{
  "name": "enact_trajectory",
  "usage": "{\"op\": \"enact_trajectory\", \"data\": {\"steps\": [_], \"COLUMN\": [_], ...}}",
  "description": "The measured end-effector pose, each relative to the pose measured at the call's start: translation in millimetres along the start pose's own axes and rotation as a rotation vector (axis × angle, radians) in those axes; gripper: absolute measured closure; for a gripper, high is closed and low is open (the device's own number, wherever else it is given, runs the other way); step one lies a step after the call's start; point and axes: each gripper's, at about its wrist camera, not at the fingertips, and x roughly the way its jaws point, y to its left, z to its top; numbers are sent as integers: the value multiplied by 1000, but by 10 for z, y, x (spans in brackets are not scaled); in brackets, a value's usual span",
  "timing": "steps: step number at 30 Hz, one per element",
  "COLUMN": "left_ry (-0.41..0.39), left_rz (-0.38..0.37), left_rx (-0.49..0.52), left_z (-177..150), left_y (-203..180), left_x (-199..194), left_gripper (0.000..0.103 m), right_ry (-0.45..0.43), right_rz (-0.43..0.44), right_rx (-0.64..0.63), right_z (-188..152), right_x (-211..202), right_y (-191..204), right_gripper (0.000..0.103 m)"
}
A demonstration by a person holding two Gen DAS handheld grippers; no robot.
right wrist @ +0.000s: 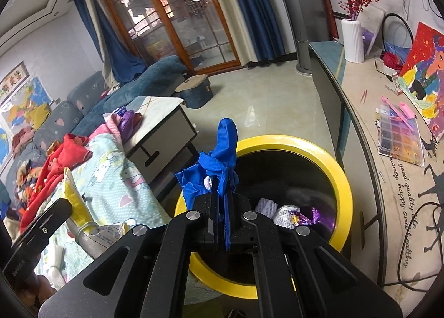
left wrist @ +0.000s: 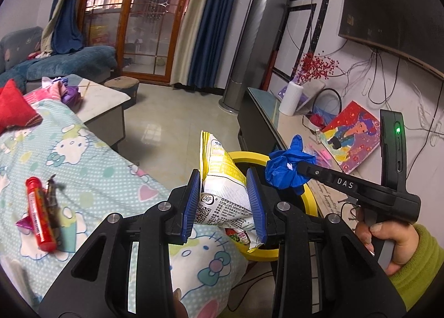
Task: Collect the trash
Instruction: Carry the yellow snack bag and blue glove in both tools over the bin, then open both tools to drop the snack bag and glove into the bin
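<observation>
left wrist view only: red tube [left wrist: 39, 214] of glossy plastic with a printed label, lying on the bed cover [left wrist: 91, 157] beside a dark crumpled wrapper [left wrist: 54, 204] and a small pink foil scrap [left wrist: 23, 224], well apart from both grippers. a hand [left wrist: 388, 240] in a green sleeve [left wrist: 416, 268] grips the handle of the right gripper.

right wrist view only: interior of the bin, holding a white ribbed wad [right wrist: 265, 205], a printed white packet [right wrist: 285, 214] and purple foil [right wrist: 319, 218]. bead organiser tray [right wrist: 399, 135] lying flat on the desk [right wrist: 358, 90].

left gripper [left wrist: 223, 201]: black frame, blue ridged pads, clamped on a snack bag [left wrist: 222, 179]. bag is crinkled film, yellow and white, printed text and a qr code; it stands upright between the pads, its top rising above them, its lower end hanging over the near rim of the bin.

right gripper [right wrist: 219, 207]: fingers pressed together on a blue glove [right wrist: 219, 162]. glove is thin, crumpled, one finger sticking upward past the tips; held above the left rim of the bin.

bin [right wrist: 342, 176]: round, yellow plastic rim, dark inside, standing on the floor between the bed and the desk edge.

bed cover: pale green cotton, white dots, cartoon cat print.

desk: long, glossy top; white ribbed vase [right wrist: 352, 40] with red berry sprigs, bright painted canvas [right wrist: 424, 68].
</observation>
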Motion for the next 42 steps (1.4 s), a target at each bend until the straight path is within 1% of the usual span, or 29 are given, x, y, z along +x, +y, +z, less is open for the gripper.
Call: {"op": "enact_trajectory", "data": {"steps": [9,15,23,27,28,31,33,35,36,38,39,40,41,42], "left_ry": [42,66,129,148,151,151,154,152,151,147,144,142,137,132], "left_rz": [4,8,7,-2,-4,-6,-17,-18,-22,-31,-27,-24,-21,-17], "left_rx": [27,51,28,16,16,12,3,-7,-12,-26,-29,-33,-41,-51], "left_z": [-50,-67,-99,-146,-147,-141,-132,-114,-109,-96,-92,-93,-88,-82], "left_y": [-119,-227,-265,-280,-284,-297,-293,-287,-282,-284,-278,-267,-245,-221], "left_x": [285,513,823,900,915,949,965,967,959,940,917,892,849,801], "left_gripper": [76,76,76,75,75,75,74,64,54,51,48,43,40,34], "right_ry": [21,42,67,77,81,85,82,78,75,68,65,62,58,55], "right_rz": [-55,-68,-68,-71,-72,-78,-85,-96,-99,-110,-113,-116,-118,-116], "right_rx": [26,73,122,145,149,166,172,178,179,183,182,182,181,180], "right_z": [-51,-80,-104,-111,-114,-122,-125,-122,-120,-116,-115,-113,-111,-110], "right_x": [114,182,243,268,277,294,293,284,280,261,254,243,229,218], "right_y": [-214,-381,-504,-556,-568,-606,-629,-649,-654,-663,-667,-670,-659,-642], "right_gripper": [100,100,100,99,96,80,77,71,70,66,65,64,62,62]}}
